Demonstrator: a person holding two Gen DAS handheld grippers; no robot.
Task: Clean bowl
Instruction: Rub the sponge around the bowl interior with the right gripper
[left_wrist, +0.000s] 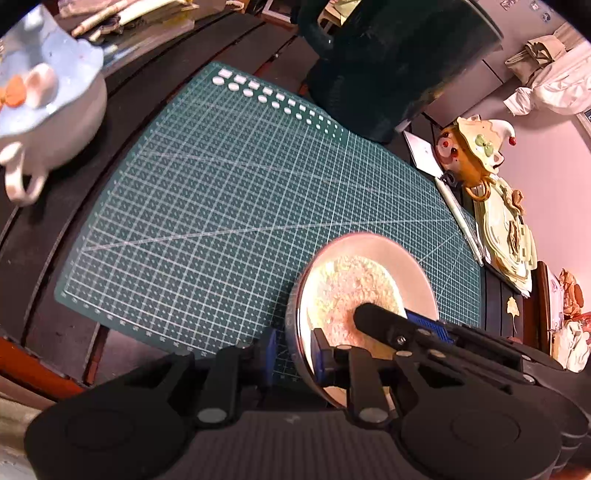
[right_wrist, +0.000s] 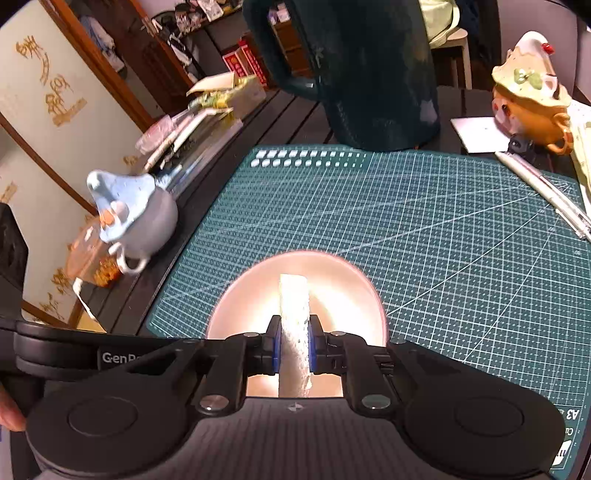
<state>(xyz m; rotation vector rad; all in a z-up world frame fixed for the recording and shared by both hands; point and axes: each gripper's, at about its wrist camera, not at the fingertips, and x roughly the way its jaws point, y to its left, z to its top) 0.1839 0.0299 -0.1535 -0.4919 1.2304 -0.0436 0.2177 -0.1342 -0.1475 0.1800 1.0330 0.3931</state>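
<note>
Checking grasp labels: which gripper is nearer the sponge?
Right. The right gripper is shut on the sponge, inside the bowl. The left gripper straddles the bowl's rim, just beside the sponge.

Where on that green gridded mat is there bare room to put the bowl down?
The green mat lies bare from the bowl up to the dark jug, and leftward toward the blue lidded pot. The right edge is crowded: a pen, an orange teapot.

My left gripper (left_wrist: 291, 354) and right gripper (right_wrist: 293, 349) are matte black plastic with blue finger pads, silver pivot screws, round hub discs and white "Gen" lettering.
</note>
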